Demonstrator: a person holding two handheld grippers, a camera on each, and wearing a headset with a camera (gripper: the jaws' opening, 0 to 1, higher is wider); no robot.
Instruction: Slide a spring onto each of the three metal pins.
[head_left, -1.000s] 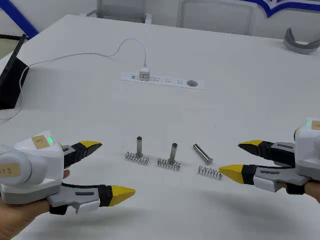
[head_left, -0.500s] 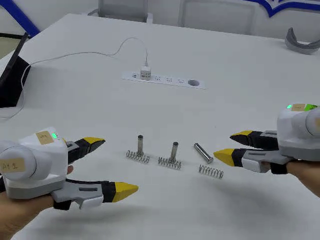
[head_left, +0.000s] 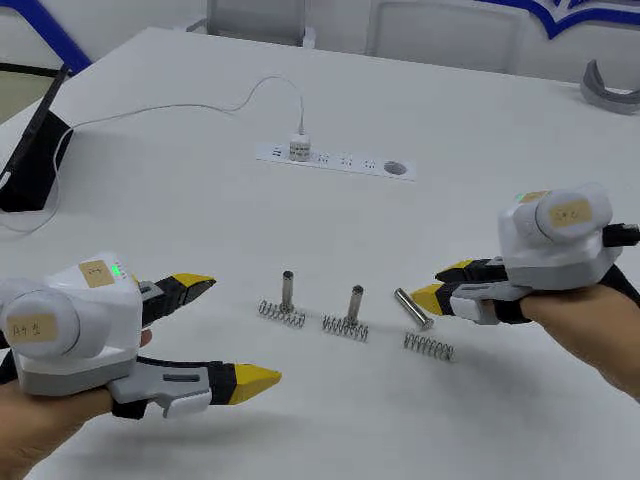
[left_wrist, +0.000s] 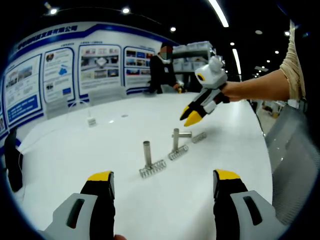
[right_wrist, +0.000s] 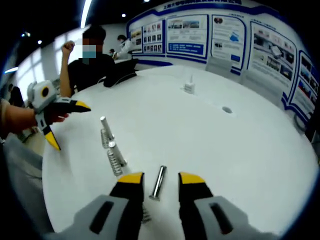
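Over the right side of the white table, right gripper hovers with jaws narrowly parted, empty, tips just beside the lying pin. Left gripper gapes wide, empty, left of two upright pins. Three springs lie loose, one by each pin

White table, power strip with white cable, black device at left edge

Left pin, middle pin, right pin in row on table, springs just before them, power strip behind
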